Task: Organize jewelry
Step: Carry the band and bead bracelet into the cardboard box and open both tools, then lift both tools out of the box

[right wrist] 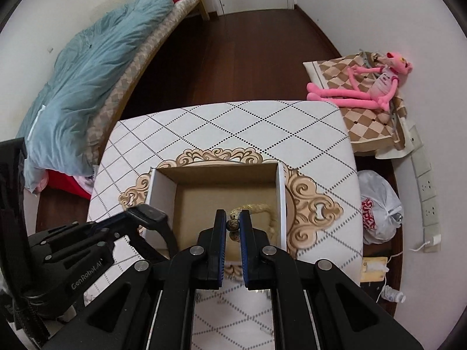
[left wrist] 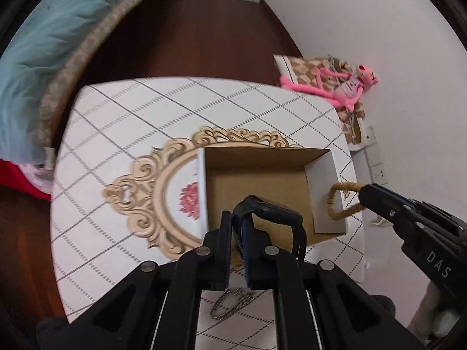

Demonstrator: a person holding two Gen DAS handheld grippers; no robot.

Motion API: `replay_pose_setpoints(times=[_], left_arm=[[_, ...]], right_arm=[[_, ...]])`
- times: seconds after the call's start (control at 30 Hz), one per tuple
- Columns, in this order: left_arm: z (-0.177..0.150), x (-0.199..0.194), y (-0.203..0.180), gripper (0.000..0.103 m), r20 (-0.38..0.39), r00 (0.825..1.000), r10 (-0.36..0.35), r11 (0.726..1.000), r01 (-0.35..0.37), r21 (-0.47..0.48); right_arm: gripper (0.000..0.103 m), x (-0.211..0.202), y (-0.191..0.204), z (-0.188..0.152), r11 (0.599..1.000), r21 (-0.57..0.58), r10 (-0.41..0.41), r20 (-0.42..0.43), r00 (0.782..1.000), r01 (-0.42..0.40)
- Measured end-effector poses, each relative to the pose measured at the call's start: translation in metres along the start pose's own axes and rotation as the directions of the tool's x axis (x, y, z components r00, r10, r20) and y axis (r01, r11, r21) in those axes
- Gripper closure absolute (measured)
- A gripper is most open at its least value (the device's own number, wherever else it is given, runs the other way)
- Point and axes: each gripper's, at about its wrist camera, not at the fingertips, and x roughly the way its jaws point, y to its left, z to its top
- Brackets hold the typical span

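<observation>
An open cardboard box [left wrist: 256, 180] [right wrist: 221, 186] stands on the white patterned table [left wrist: 175, 110] [right wrist: 262, 125]. My left gripper [left wrist: 237, 218] is shut on the strap of a black smartwatch [left wrist: 271, 213] and holds it over the near part of the box; it also shows in the right wrist view [right wrist: 149, 214]. My right gripper [right wrist: 233, 218] is shut on a tan beaded bracelet [right wrist: 256, 208], held above the box interior; in the left wrist view the bracelet [left wrist: 338, 201] hangs by the box's right wall. A grey chain necklace [left wrist: 230, 303] lies on the table under my left gripper.
A bed with a blue quilt [right wrist: 87, 67] is at the left. A pink plush toy [right wrist: 373, 84] lies on a checked cushion [right wrist: 370, 119] at the right. A white plastic bag [right wrist: 379, 207] sits on the floor beside the table.
</observation>
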Motion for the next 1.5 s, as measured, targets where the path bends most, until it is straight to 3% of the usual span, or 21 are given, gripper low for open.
replay_pose_setpoints(times=[0.1, 0.23, 0.27, 0.3, 0.37, 0.53, 0.6, 0.67, 0.8, 1.13, 1.5], left_arm=[[0.011, 0.012, 0.001, 0.096, -0.045, 0.999, -0.018, 0.999, 0.017, -0.029], [0.021, 0.021, 0.003, 0.091, -0.080, 0.997, -0.014, 0.998, 0.009, -0.058], [0.023, 0.020, 0.003, 0.082, -0.074, 0.997, 0.004, 0.999, -0.008, -0.054], [0.024, 0.018, 0.002, 0.056, -0.063, 0.998, 0.016, 0.999, -0.019, -0.050], [0.026, 0.014, 0.002, 0.015, -0.048, 0.999, 0.024, 0.998, -0.027, -0.052], [0.023, 0.002, 0.001, 0.013, 0.009, 0.994, 0.105, 0.994, -0.105, -0.021], [0.017, -0.004, 0.001, 0.001, 0.056, 0.985, 0.166, 0.986, -0.165, -0.015], [0.010, -0.008, 0.004, 0.001, 0.092, 0.974, 0.208, 0.978, -0.207, -0.020], [-0.006, -0.006, 0.010, 0.001, 0.107, 0.957, 0.269, 0.963, -0.268, -0.025], [-0.031, -0.020, 0.010, 0.001, 0.142, 0.944, 0.299, 0.954, -0.297, -0.035], [-0.052, -0.071, -0.002, 0.001, 0.215, 0.932, 0.291, 0.956, -0.291, -0.035]], right_arm=[[0.094, 0.016, -0.004, 0.010, 1.000, 0.014, 0.027, -0.026, 0.999, -0.027], [0.092, 0.039, -0.016, 0.019, 0.991, 0.063, 0.129, -0.116, 0.985, -0.122], [0.091, 0.045, -0.018, 0.019, 0.990, 0.072, 0.133, -0.139, 0.981, -0.124], [0.080, 0.048, -0.020, 0.017, 0.989, 0.080, 0.132, -0.152, 0.980, -0.121], [0.058, 0.051, -0.026, 0.014, 0.989, 0.089, 0.126, -0.154, 0.980, -0.114], [0.046, 0.044, -0.034, 0.003, 0.998, 0.061, 0.033, -0.126, 0.991, -0.026], [0.024, 0.042, -0.036, -0.003, 0.999, 0.040, -0.030, -0.109, 0.994, 0.035], [0.013, 0.041, -0.035, -0.011, 0.995, 0.010, -0.094, -0.095, 0.991, 0.095], [0.006, 0.043, -0.031, -0.022, 0.986, -0.033, -0.165, -0.076, 0.983, 0.163], [0.005, 0.036, -0.020, -0.041, 0.982, -0.052, -0.185, -0.043, 0.982, 0.183], [0.005, -0.018, 0.000, -0.052, 0.977, -0.063, -0.201, 0.061, 0.978, 0.204]])
